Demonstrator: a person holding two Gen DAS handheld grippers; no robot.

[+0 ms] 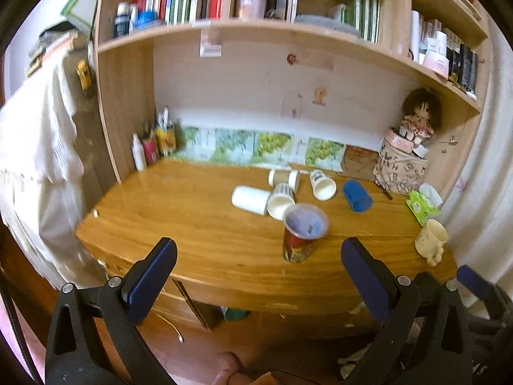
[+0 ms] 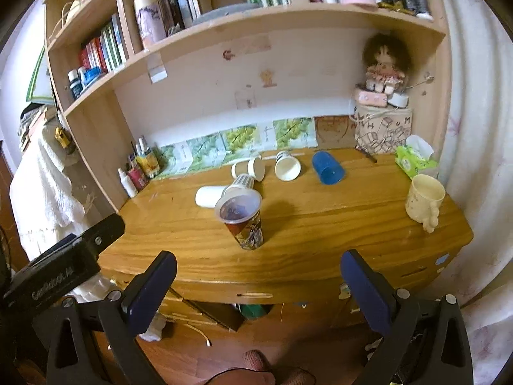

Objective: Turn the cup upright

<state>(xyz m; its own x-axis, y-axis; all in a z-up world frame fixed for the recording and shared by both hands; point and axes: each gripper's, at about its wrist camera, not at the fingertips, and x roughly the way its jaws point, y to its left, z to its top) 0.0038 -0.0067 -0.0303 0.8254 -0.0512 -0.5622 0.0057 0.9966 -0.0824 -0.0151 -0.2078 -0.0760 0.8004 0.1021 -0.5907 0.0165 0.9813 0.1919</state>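
On the desk (image 2: 320, 224), tipped blue cup (image 2: 327, 167): prob. light, stiff plastic; grip rim. Left gripper (image 1: 256, 266) & right gripper (image 2: 258, 276) both gape, empty.

Doll (image 2: 384, 64), tissue pack (image 2: 413, 160), mug (image 2: 423, 199).

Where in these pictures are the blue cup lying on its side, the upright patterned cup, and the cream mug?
blue cup (image 2: 327, 168): right wrist view, on its side wall.
patterned cup (image 2: 248, 231): right wrist view, on its printed outer wall.
cream mug (image 1: 431, 240): left wrist view, on its outer wall.
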